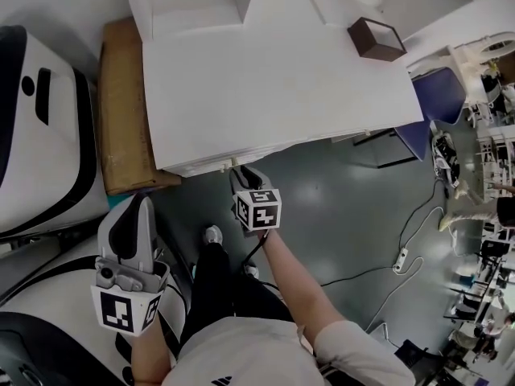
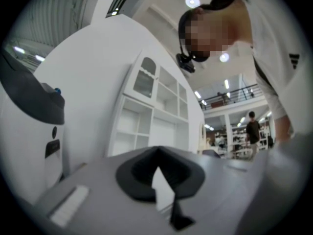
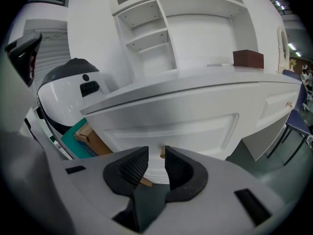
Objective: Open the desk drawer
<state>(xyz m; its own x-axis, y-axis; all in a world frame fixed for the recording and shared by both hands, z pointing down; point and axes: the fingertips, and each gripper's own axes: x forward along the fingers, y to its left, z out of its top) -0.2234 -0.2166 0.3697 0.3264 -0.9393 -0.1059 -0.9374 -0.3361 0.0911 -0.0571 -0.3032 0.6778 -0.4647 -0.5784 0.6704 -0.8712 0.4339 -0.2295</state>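
The white desk (image 1: 265, 87) fills the upper middle of the head view, its drawer front (image 1: 241, 156) along the near edge. In the right gripper view the drawer front (image 3: 195, 126) is a white recessed panel with a small tan knob (image 3: 161, 152). My right gripper (image 3: 156, 156) is open, and the knob sits just ahead of the gap between its black fingertips, close to the right one. The pads do not press on it. In the head view my right gripper (image 1: 240, 172) points at the drawer edge. My left gripper (image 1: 138, 209) hangs low at the left, away from the desk. Seen close, the left gripper (image 2: 156, 153) is shut on nothing.
A dark brown box (image 1: 376, 39) stands on the desk's far right corner. A cardboard box (image 1: 121, 111) lies left of the desk, beside a large white and black machine (image 1: 40, 127). A power strip (image 1: 401, 260) and its cable lie on the grey floor. White shelves (image 3: 195, 28) rise behind the desktop.
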